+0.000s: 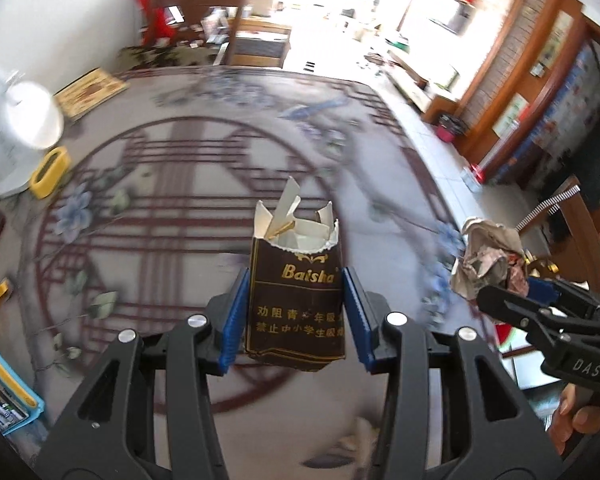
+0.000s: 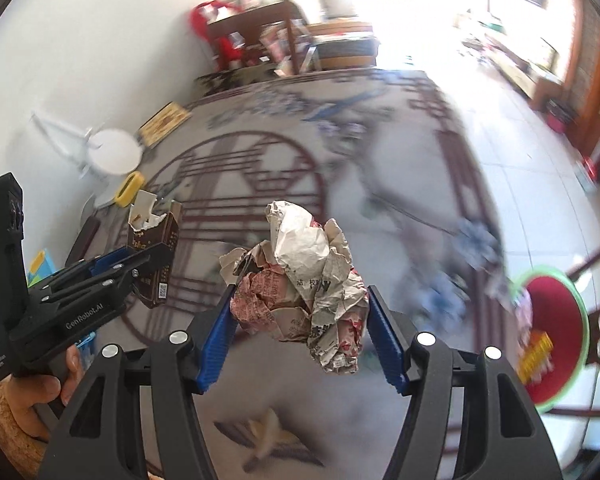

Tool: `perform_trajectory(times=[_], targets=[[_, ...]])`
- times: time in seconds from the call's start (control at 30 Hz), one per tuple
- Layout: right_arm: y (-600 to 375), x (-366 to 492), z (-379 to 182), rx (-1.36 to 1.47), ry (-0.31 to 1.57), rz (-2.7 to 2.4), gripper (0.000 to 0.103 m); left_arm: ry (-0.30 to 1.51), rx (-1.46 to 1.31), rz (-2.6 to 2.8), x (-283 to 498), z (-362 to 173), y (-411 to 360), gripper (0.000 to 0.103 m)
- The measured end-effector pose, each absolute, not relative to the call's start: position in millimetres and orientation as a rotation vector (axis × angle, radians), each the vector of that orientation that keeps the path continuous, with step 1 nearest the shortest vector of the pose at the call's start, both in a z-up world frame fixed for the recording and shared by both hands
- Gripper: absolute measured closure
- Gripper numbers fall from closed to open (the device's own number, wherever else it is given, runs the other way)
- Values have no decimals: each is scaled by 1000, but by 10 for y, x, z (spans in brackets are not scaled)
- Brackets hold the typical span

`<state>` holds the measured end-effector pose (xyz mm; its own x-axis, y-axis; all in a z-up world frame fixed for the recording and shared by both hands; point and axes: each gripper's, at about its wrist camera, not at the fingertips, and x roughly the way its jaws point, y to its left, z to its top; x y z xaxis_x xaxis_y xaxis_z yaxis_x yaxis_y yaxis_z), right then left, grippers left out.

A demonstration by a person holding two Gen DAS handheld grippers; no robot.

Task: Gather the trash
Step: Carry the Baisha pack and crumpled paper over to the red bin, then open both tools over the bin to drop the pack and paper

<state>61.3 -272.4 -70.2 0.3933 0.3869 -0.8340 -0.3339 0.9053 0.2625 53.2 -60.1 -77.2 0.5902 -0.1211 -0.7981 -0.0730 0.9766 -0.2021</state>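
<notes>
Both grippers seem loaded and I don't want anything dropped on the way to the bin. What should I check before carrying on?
1. Left gripper clamped on the cigarette pack: ok, blue pads press both sides.
2. Right gripper clamped on the crumpled newspaper ball: ok, held between both pads.
3. Loose bits: not ok, torn foil and paper stick up from the pack's open top.
4. Grippers apart from each other: ok, a gap shows in both views.
5. Bin location: cannot tell, no bin is clearly visible.
6. Carpet below free of more trash: cannot tell, image blurred.
</notes>
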Motion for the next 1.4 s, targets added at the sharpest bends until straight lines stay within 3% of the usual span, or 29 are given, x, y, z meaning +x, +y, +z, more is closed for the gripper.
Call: perform_trajectory(times=[0.57, 1.27, 1.33, 1.37, 1.4], targets=[[-4221, 382, -845, 208, 1088, 237, 41, 993, -110, -233, 687, -831, -2051, 59], [-5839, 813, -1434, 250, 1173, -18, 41, 1063, -7, -460, 1591, -1038, -4077, 58], [-5883, 858, -1469, 255, 1183, -8, 36, 1051, -5, -462, 1636, -1027, -4148, 47], [-5884, 879, -1476, 249, 1187, -9, 27, 1040, -8, -463, 1645, -1012, -4166, 28], [-5896, 889, -1478, 238, 1187, -22, 19, 1026, -12, -462, 1652, -992, -4175, 16]])
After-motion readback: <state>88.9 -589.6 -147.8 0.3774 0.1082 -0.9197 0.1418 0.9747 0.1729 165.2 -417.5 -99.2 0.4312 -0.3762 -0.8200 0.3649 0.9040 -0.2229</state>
